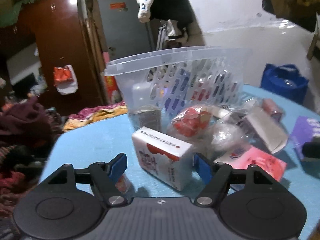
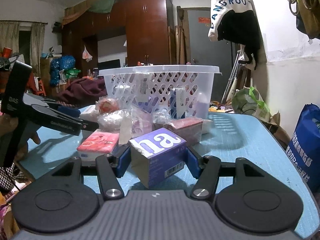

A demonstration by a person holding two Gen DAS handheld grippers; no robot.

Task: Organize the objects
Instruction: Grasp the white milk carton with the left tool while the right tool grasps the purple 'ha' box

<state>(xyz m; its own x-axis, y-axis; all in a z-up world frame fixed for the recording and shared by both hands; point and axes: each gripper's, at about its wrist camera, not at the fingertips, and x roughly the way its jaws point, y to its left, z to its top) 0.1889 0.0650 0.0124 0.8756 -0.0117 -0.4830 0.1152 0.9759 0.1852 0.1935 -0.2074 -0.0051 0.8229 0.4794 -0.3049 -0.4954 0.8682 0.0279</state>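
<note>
Blue surface [image 2: 240,132] is carrying a clear basket [image 2: 160,80] behind loose packets. Right gripper [image 2: 158,157] jaws are clamping a purple box [image 2: 160,152]; left gripper [image 1: 160,166] jaws are sitting wide around a white box [image 1: 164,156], not gripping.

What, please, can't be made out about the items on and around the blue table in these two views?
- Basket contents: both views, veiled by the lattice wall; only blurred shapes.
- White box print: left wrist view, too blurred to read.
- Purple box lettering: right wrist view, partly out of sight round the top edge.
- Small item by the left finger: left wrist view, mostly hidden behind it.
- Blue bag: cut off by the right edge.
</note>
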